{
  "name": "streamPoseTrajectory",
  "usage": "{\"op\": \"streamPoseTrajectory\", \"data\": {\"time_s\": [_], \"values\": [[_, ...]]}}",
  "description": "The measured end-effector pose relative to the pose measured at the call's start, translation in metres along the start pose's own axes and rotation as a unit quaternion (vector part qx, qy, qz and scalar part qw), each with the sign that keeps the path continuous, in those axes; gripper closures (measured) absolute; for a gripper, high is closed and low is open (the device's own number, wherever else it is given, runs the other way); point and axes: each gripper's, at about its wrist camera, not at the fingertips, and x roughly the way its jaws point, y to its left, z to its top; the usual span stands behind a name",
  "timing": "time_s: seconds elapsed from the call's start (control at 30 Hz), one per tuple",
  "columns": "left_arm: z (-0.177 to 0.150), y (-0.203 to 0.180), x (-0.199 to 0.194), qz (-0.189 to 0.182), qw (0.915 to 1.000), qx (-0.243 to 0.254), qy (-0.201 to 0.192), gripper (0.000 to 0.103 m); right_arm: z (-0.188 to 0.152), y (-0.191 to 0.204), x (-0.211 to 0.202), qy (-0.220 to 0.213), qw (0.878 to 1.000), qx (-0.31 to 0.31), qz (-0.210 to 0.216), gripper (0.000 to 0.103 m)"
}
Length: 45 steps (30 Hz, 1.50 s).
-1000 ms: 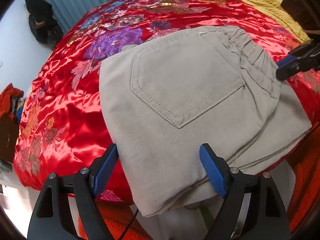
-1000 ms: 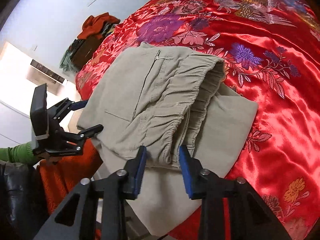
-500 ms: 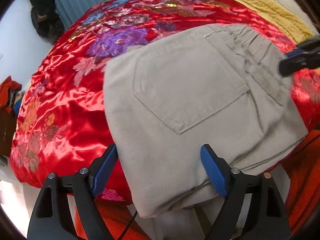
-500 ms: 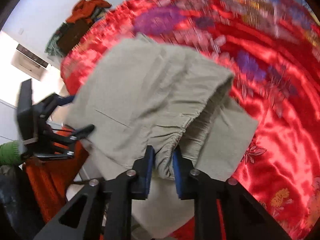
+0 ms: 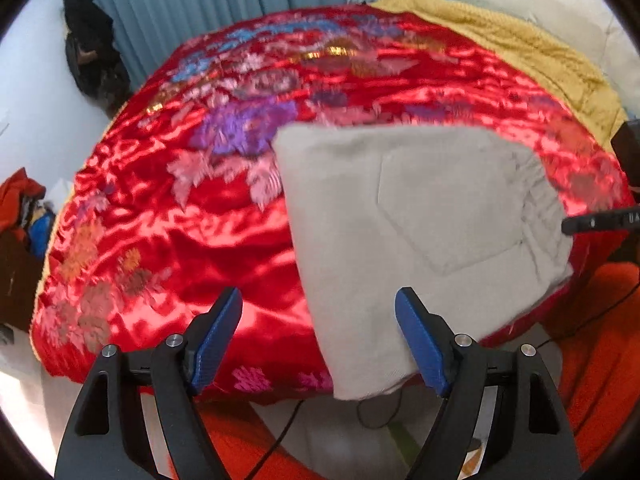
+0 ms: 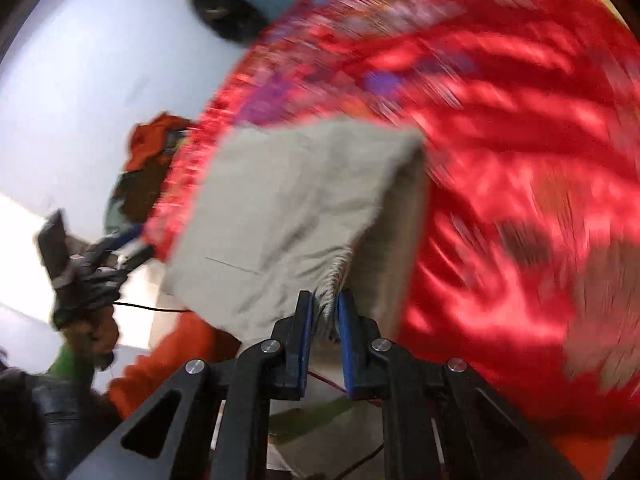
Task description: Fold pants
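Observation:
The folded beige pants (image 5: 408, 216) lie at the near edge of the red floral bedspread (image 5: 200, 200), back pocket up, one corner hanging over the edge. My left gripper (image 5: 320, 336) is open and empty, just short of the pants' near corner. My right gripper (image 6: 324, 312) is shut on the pants' elastic waistband (image 6: 332, 280) and lifts that end; the view is blurred by motion. The pants (image 6: 288, 216) fill its middle. The right gripper's tip shows at the right edge of the left wrist view (image 5: 600, 222). The left gripper shows at the left of the right wrist view (image 6: 92, 264).
A yellow blanket (image 5: 500, 48) covers the far right of the bed. Dark clothes (image 5: 88, 48) hang by the blue curtain (image 5: 200, 8). A pile of orange and dark clothes (image 6: 148, 168) sits left of the bed. An orange cloth (image 5: 600, 340) and a cable lie below the bed edge.
My right gripper closed on the waistband and has swung with it, lifting that end. My left gripper drew back from the pants and stayed open.

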Motion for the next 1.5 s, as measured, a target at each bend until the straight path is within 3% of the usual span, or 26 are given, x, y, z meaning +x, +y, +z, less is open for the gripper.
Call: {"op": "streamPoseTrajectory", "data": {"time_s": [0.1, 0.2, 0.3, 0.4, 0.47, 0.6, 0.67, 0.83, 0.9, 0.97, 1.03, 1.17, 1.3, 1.33, 1.4, 1.5], "values": [[-0.018, -0.009, 0.026, -0.002, 0.9993, 0.020, 0.030, 0.037, 0.000, -0.005, 0.004, -0.014, 1.000, 0.015, 0.000, 0.090], [-0.026, -0.011, 0.051, -0.006, 0.9983, 0.016, 0.055, 0.039, 0.003, 0.004, 0.009, -0.005, 1.000, -0.002, -0.021, 0.086], [-0.023, -0.014, 0.043, -0.009, 0.9986, 0.012, 0.052, 0.039, 0.008, 0.016, 0.005, 0.004, 0.998, -0.009, -0.062, 0.066], [-0.022, -0.016, 0.038, -0.002, 0.9986, 0.029, 0.045, 0.039, 0.019, 0.046, -0.019, -0.038, 0.993, -0.047, -0.104, 0.065], [-0.023, -0.017, 0.038, -0.001, 0.9985, 0.029, 0.046, 0.039, 0.030, 0.071, -0.031, -0.073, 0.989, -0.075, -0.108, 0.065], [-0.021, -0.015, 0.040, -0.004, 0.9984, 0.020, 0.052, 0.039, 0.049, 0.117, -0.024, -0.134, 0.977, -0.132, -0.102, 0.042], [-0.021, -0.014, 0.042, -0.006, 0.9984, 0.021, 0.053, 0.038, 0.049, 0.118, -0.005, -0.132, 0.976, -0.138, -0.107, 0.042], [-0.021, -0.013, 0.044, -0.010, 0.9983, 0.022, 0.054, 0.032, 0.039, 0.062, 0.077, -0.052, 0.987, -0.062, -0.137, 0.042], [-0.017, -0.012, 0.037, -0.011, 0.9986, 0.014, 0.050, 0.032, 0.034, 0.063, 0.078, -0.078, 0.983, -0.076, -0.147, 0.042], [-0.011, -0.008, 0.025, -0.025, 0.9991, -0.002, 0.035, 0.032, 0.035, 0.067, 0.081, -0.077, 0.981, -0.081, -0.161, 0.042], [0.000, -0.005, 0.014, -0.039, 0.9989, -0.022, 0.014, 0.025, 0.038, 0.070, 0.086, -0.074, 0.980, -0.084, -0.167, 0.042], [0.019, -0.009, 0.015, -0.018, 0.9995, -0.024, -0.012, 0.019, 0.039, 0.065, 0.085, -0.083, 0.981, -0.079, -0.159, 0.041], [0.015, -0.024, 0.050, -0.018, 0.9998, -0.001, 0.010, 0.018, 0.030, 0.063, 0.083, -0.093, 0.979, -0.082, -0.162, 0.041], [0.011, -0.028, 0.059, -0.013, 0.9997, 0.008, 0.018, 0.014, 0.029, 0.063, 0.083, -0.094, 0.979, -0.083, -0.162, 0.041], [0.002, -0.034, 0.068, 0.011, 0.9997, 0.020, 0.000, 0.009, 0.030, 0.064, 0.084, -0.089, 0.979, -0.084, -0.163, 0.041], [0.003, -0.018, 0.074, -0.023, 0.9993, -0.022, 0.018, 0.006, 0.033, 0.068, 0.083, -0.076, 0.978, -0.090, -0.172, 0.040]]}}
